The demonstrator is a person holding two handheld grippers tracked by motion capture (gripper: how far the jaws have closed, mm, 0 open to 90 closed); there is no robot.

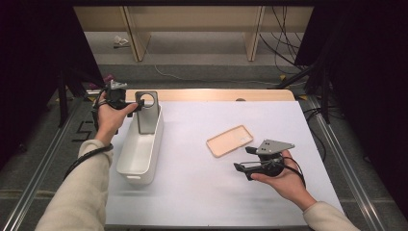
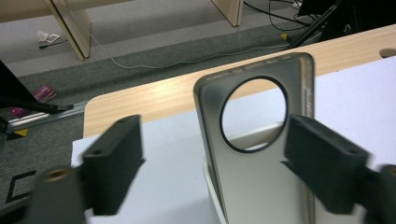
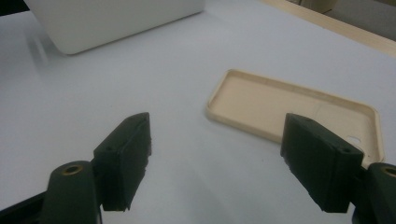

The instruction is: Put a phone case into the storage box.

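Grey phone case (image 1: 146,113) stands propped at the white bin's (image 1: 139,156) 12 o'clock end; left gripper (image 1: 136,107), jaws spread, should back off straight without tipping it

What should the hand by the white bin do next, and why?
Probably draw the left gripper back from the grey phone case. Its jaws stand open, and the case already leans upright in the white bin. The tan case still lies on the table.
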